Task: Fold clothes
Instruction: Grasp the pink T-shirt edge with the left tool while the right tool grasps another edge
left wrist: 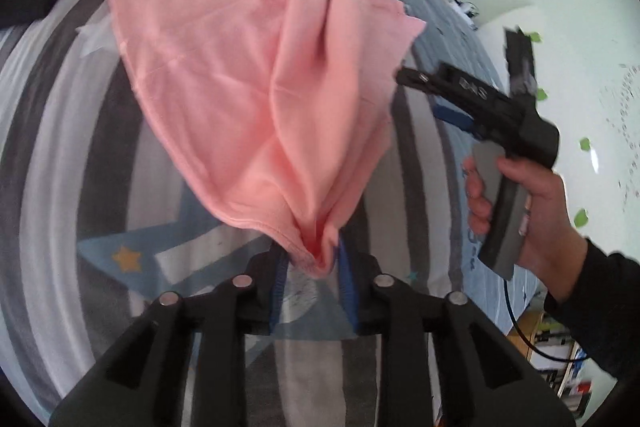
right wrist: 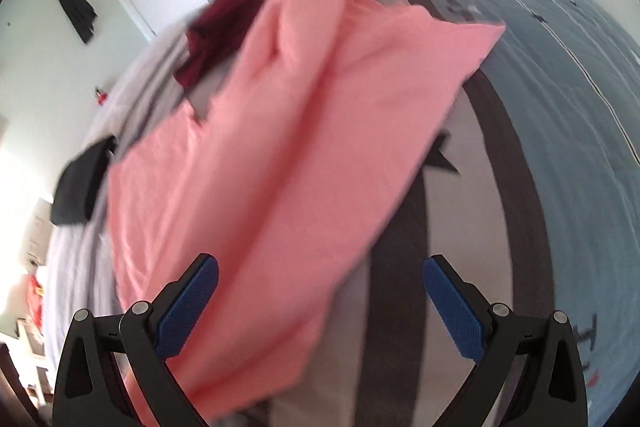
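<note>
The left claw (left wrist: 312,263) pinches a bunched corner of the soft pink cotton garment (left wrist: 256,79), which hangs lifted above the grey-and-white striped bed cover (left wrist: 52,131). The right claw (right wrist: 320,303) stands spread, holding nothing. Farther back lies a crumpled dark red garment (right wrist: 216,27).

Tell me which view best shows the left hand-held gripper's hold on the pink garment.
The left wrist view: the left hand-held gripper has a bunched edge of the pink garment pinched between its blue pads. The right wrist view shows only the garment spread over the striped bedding, with the right hand-held gripper open.
</note>
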Motion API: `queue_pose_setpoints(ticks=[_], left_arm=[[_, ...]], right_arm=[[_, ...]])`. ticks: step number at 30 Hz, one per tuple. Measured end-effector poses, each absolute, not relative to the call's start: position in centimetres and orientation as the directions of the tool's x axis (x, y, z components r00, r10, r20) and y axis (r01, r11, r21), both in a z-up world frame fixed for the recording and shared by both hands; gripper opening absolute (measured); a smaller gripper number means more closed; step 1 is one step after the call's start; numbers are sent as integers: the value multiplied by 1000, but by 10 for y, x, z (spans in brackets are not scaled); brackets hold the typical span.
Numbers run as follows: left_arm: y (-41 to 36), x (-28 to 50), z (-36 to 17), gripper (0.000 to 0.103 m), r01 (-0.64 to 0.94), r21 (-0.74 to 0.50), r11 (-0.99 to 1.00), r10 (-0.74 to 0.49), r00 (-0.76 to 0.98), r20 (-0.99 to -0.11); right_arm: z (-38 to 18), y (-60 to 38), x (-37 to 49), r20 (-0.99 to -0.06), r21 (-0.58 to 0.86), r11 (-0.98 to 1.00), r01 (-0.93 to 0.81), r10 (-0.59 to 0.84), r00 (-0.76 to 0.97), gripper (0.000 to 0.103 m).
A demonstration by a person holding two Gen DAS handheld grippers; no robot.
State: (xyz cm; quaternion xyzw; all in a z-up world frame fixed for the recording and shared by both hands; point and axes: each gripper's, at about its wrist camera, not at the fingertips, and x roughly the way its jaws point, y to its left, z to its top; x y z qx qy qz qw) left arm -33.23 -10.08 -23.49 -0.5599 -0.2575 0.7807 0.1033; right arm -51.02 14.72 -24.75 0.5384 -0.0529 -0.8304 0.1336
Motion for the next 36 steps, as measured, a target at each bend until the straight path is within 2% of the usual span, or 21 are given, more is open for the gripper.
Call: queue_pose_setpoints(ticks=[3,4,8,10,12,14,18,20,22,23,24,26,28,32,36], left_arm=[[-138,-330,-234,58,234,-509,-828,401,-387,-831],[-149,-330,-233,62,263,-505,-822,382,-404,-831],[-181,-343,-235,63,338,-509,-792,358,-418,-835],[-190,-352,-239,63,366,-541,-758,374,-435,-819],[-184,-367,-257,64,383,-523,-762,368,-409,-835],[-173,-379,-271,64,363,-488,-794,360,-366,-858],[-149,-395,-279,64,306,-490,-816,372,-370,-851],[-135,-403,-278,54,265,-495,-828,385,-374,-844],[-122,-409,-281,21,248,-466,-849,370,-351,-860],[-120,-411,-280,10,240,-479,-845,382,-355,-853],[-122,-413,-279,3,239,-505,-830,408,-359,-839],[-132,-419,-271,3,239,-539,-808,427,-393,-814],[-158,-428,-247,3,241,-539,-807,387,-475,-791],[-243,-452,-200,2,320,-538,-780,260,-617,-743],[-314,-462,-172,2,363,-464,-808,132,-657,-742]], right_arm=[[-258,164,-503,-890,224,-968,117,-252,-380,101],[-261,169,-502,-893,229,-968,98,-250,-375,101],[-278,179,-497,-903,257,-965,45,-257,-343,101],[-282,176,-494,-904,254,-965,60,-259,-341,101],[-284,172,-490,-903,247,-966,78,-259,-342,101],[-285,169,-486,-900,249,-964,92,-265,-346,101],[-282,171,-476,-882,298,-949,100,-314,-351,101],[-281,172,-470,-878,308,-946,103,-324,-352,101],[-280,174,-465,-875,313,-944,105,-329,-354,101],[-280,174,-463,-874,316,-943,104,-332,-354,101],[-281,175,-462,-874,318,-943,102,-333,-355,101],[-280,175,-461,-871,325,-941,96,-337,-358,101],[-278,175,-463,-865,341,-936,90,-350,-359,101],[-277,165,-475,-851,375,-923,84,-378,-364,101],[-279,147,-487,-835,415,-907,77,-413,-365,101]])
